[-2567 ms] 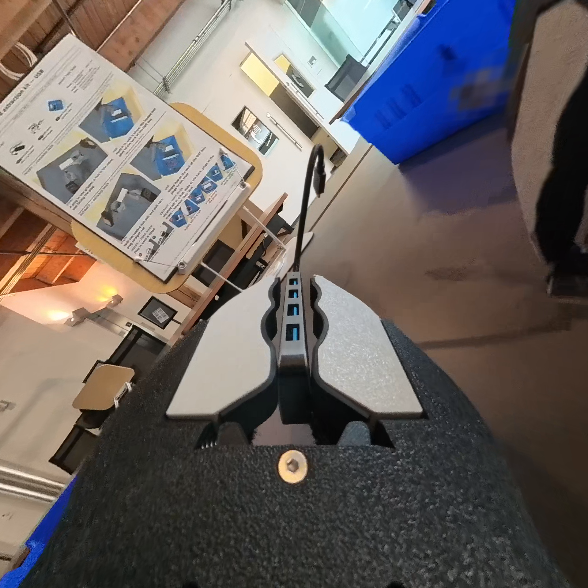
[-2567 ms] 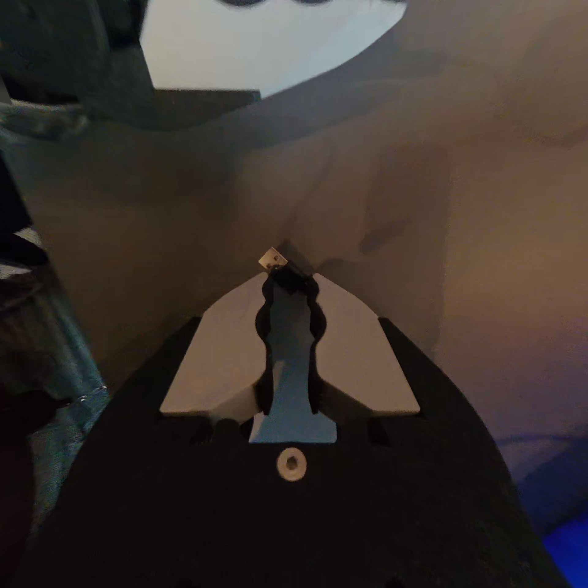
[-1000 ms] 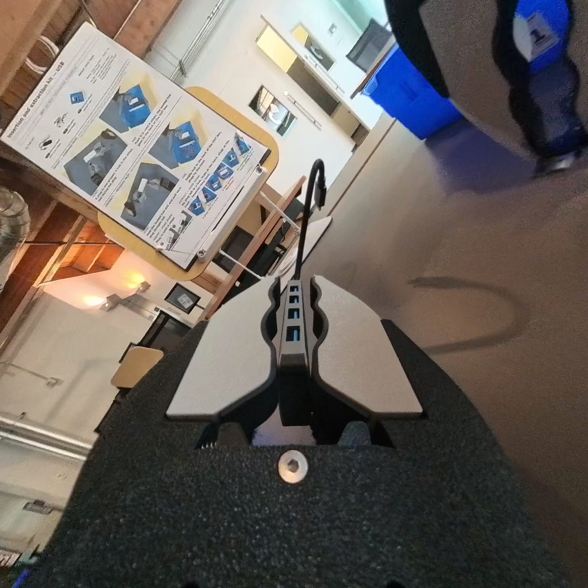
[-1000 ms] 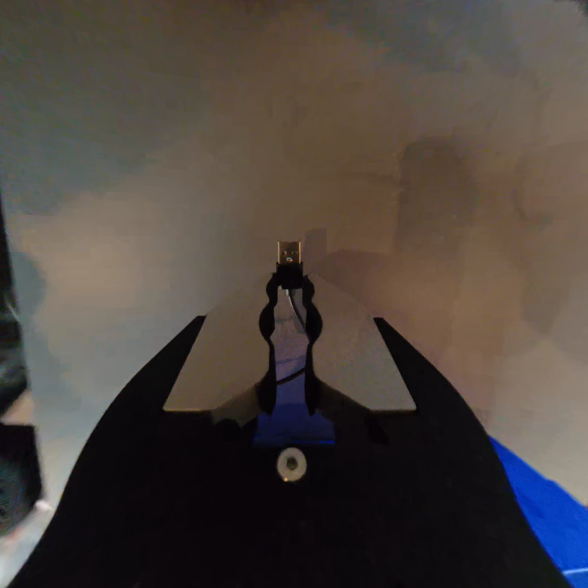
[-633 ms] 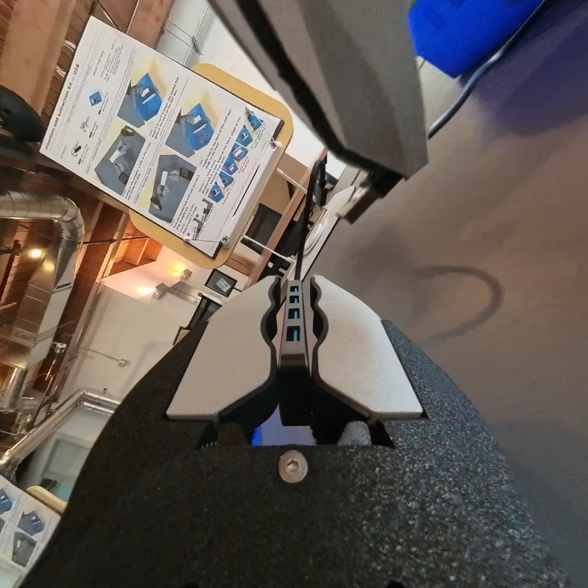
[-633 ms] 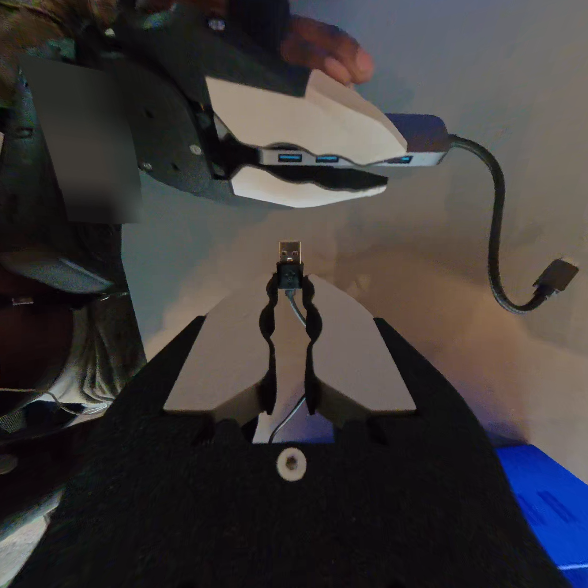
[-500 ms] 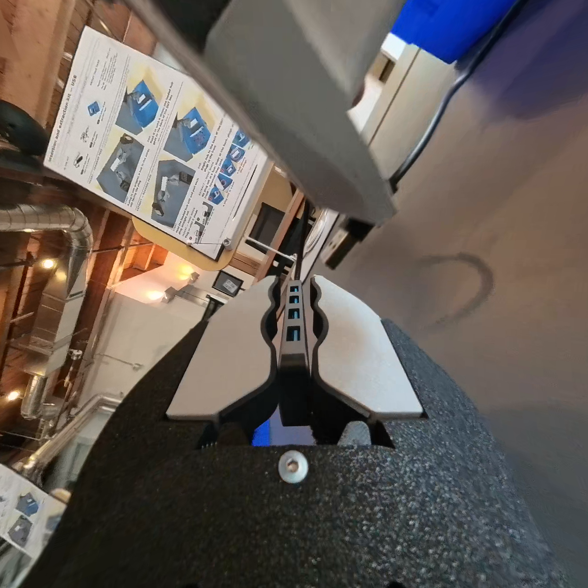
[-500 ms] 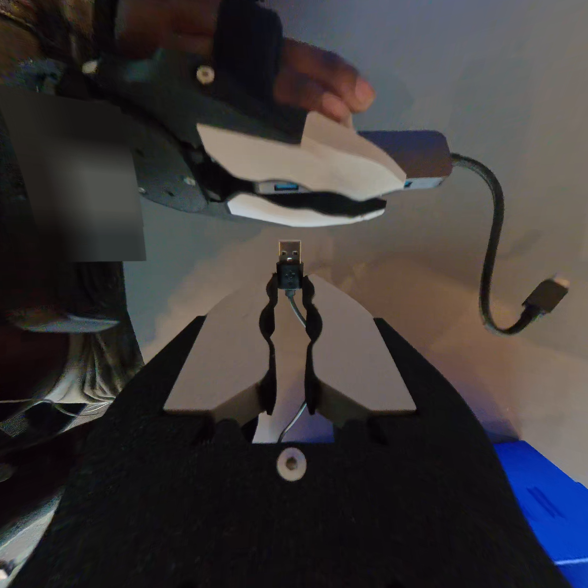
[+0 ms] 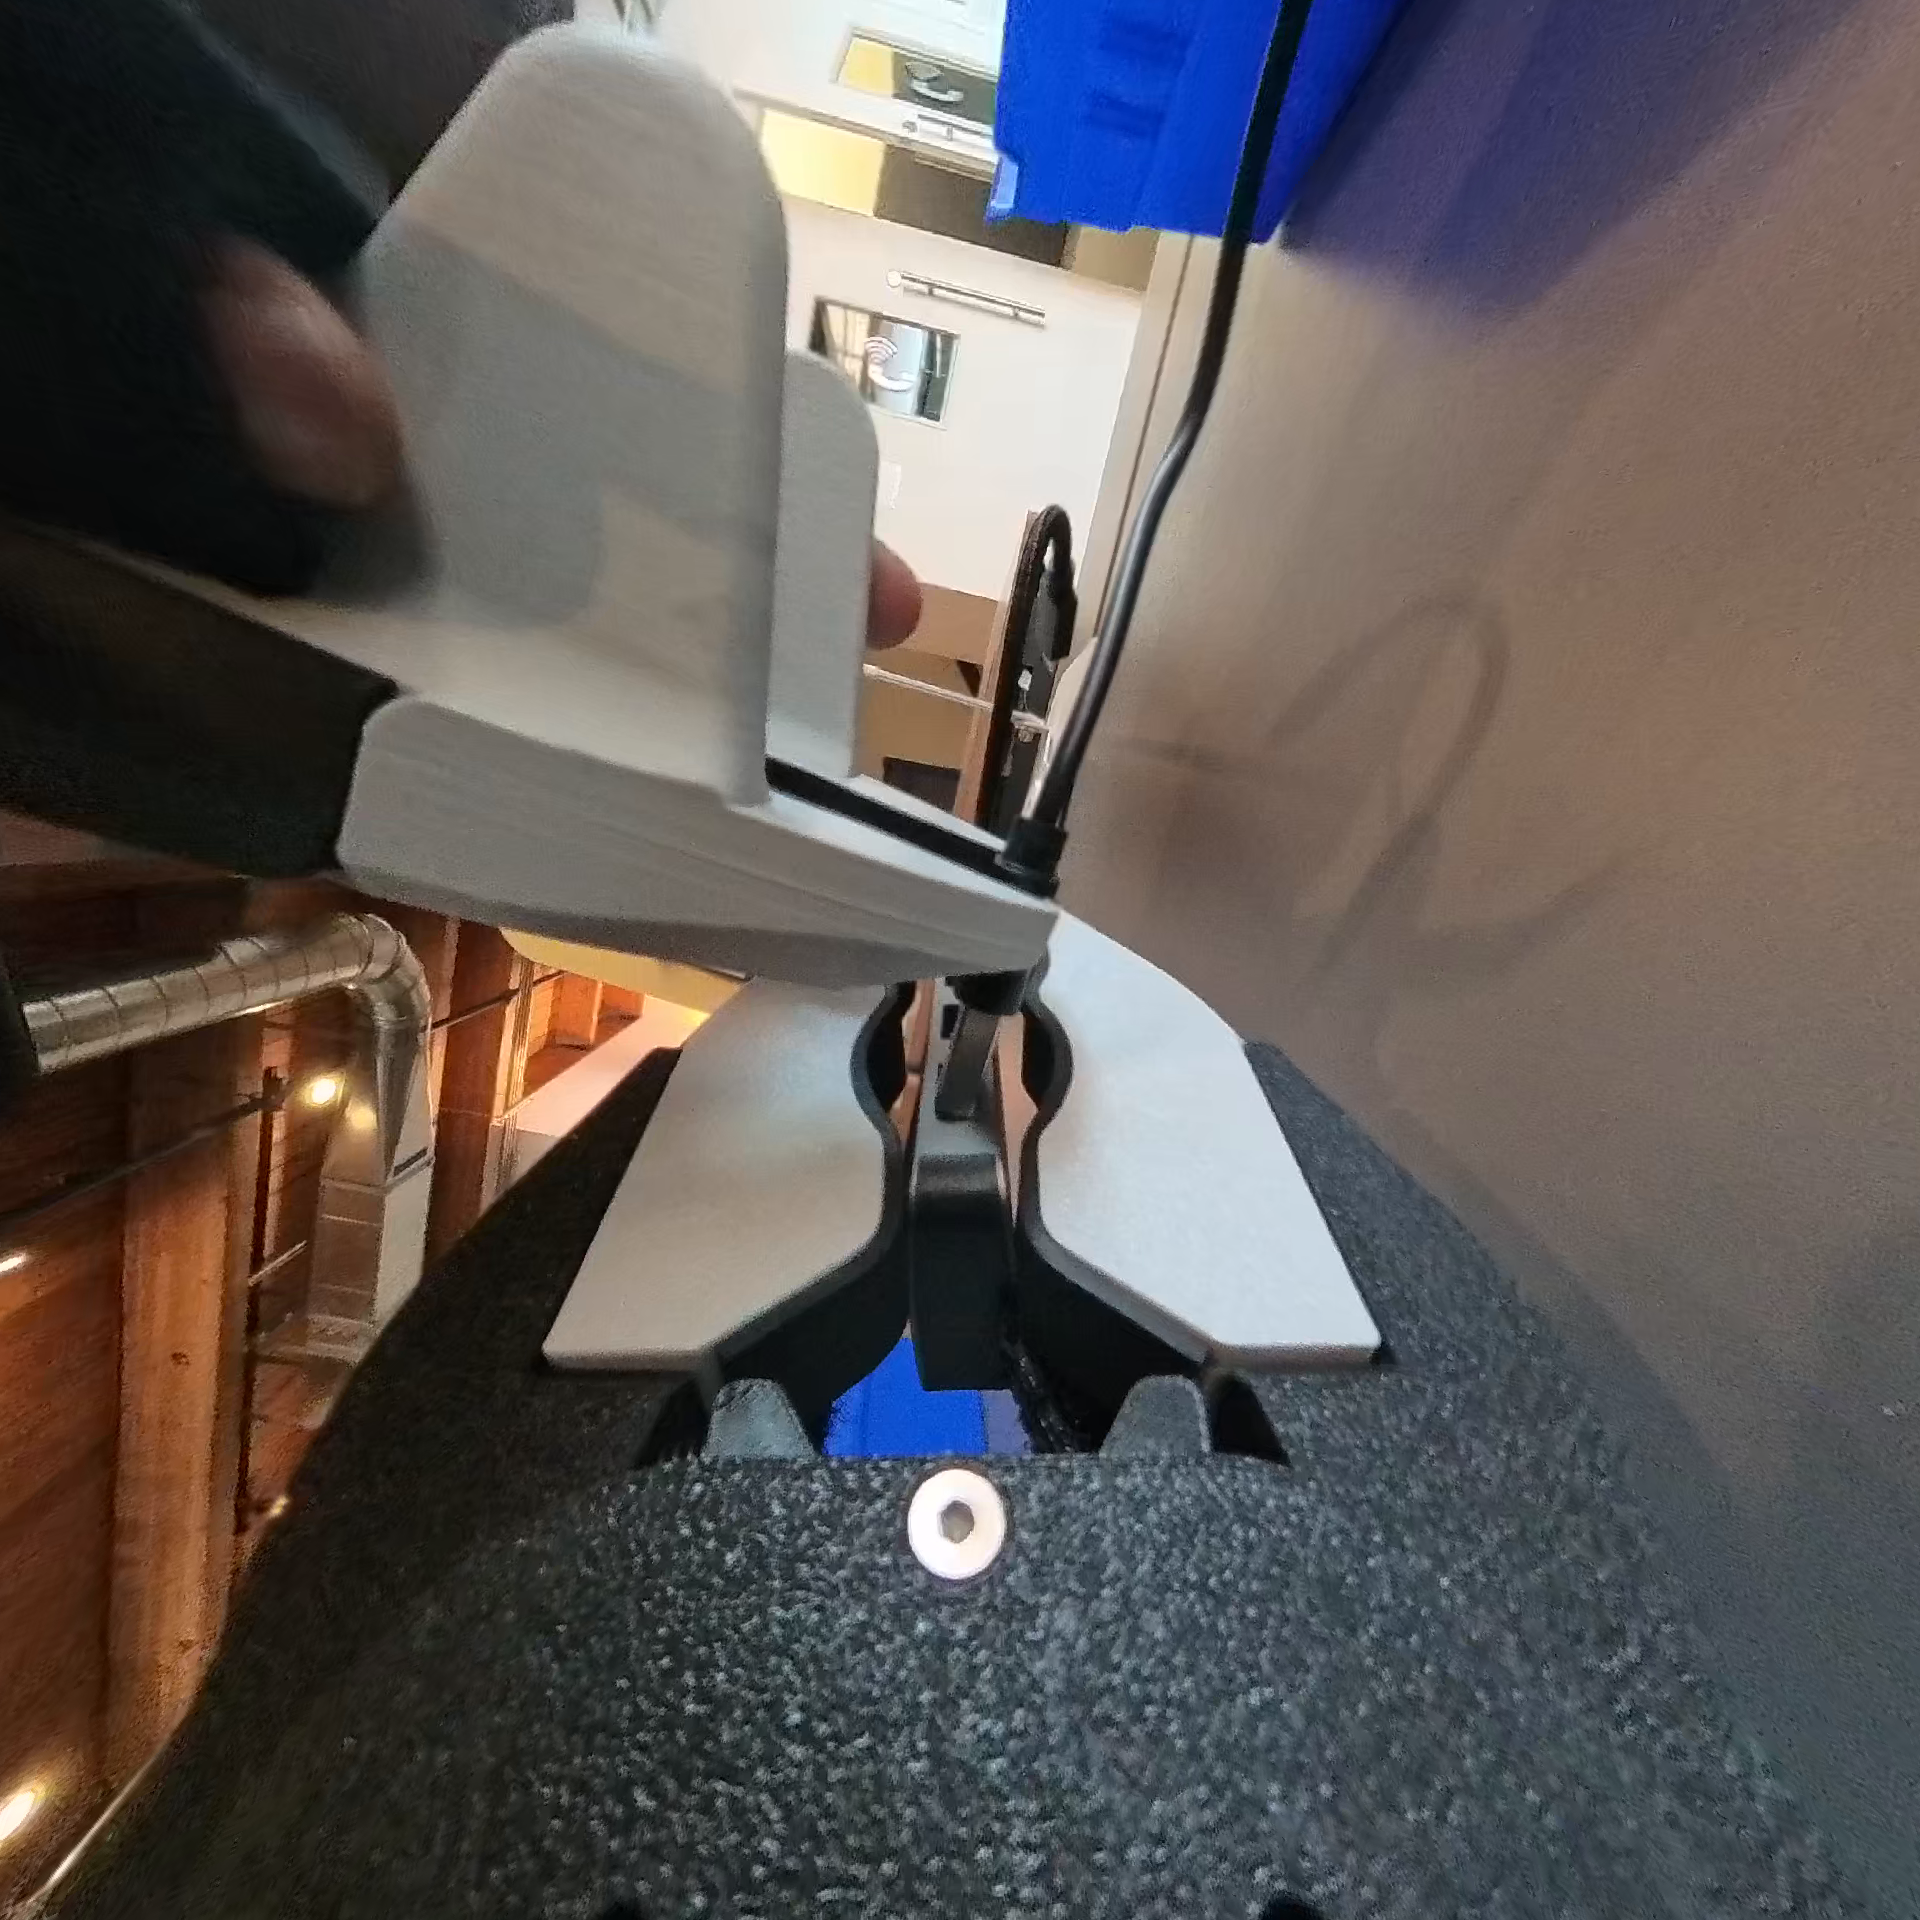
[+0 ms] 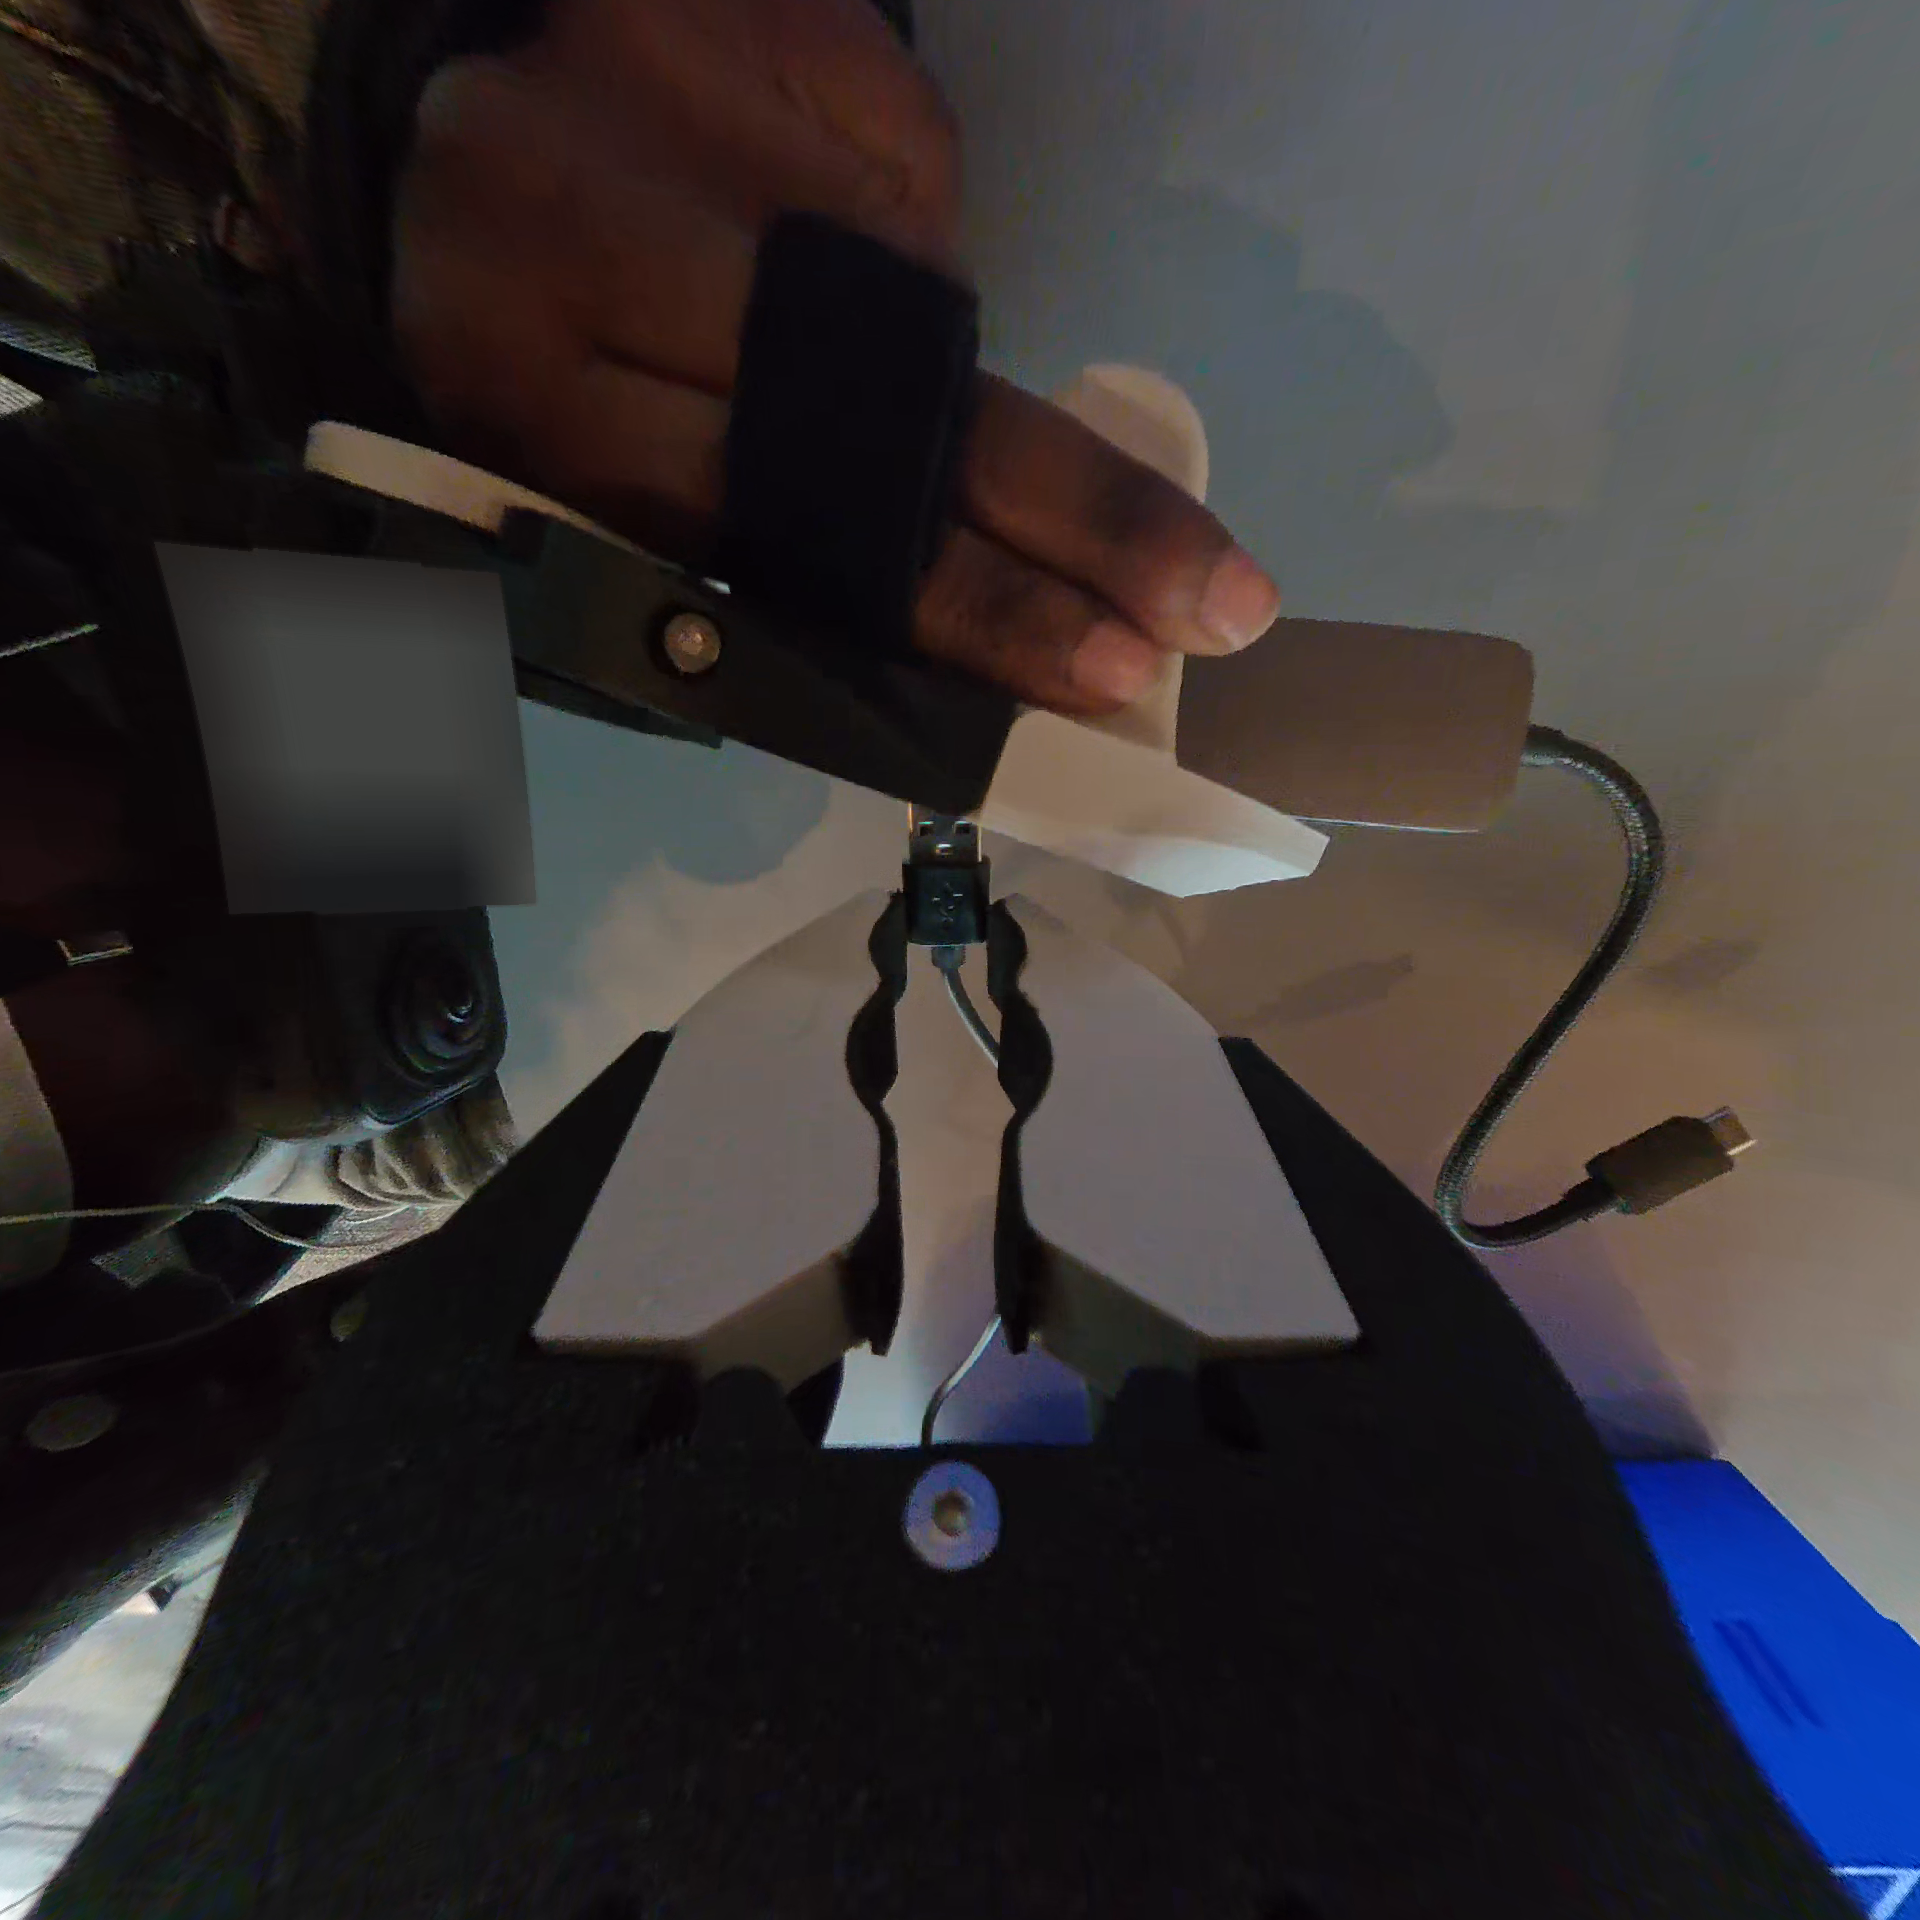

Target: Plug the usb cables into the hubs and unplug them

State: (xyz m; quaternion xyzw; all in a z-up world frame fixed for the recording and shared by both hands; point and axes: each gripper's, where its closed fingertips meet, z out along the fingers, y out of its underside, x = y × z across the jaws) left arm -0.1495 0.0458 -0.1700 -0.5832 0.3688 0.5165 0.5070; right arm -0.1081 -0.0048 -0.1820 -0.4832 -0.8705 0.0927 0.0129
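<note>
The right gripper (image 10: 943, 925), pinching the USB plug (image 10: 943, 896) at the hub (image 10: 1356, 740) clamped in the left gripper (image 9: 961, 1023), could jam if the plug meets the port tilted.

2 claws (image 10: 943, 914) (image 9: 961, 1023), 1 hub (image 10: 1351, 743), 1 USB plug (image 10: 943, 883), 1 blue bin (image 9: 1122, 104).
</note>
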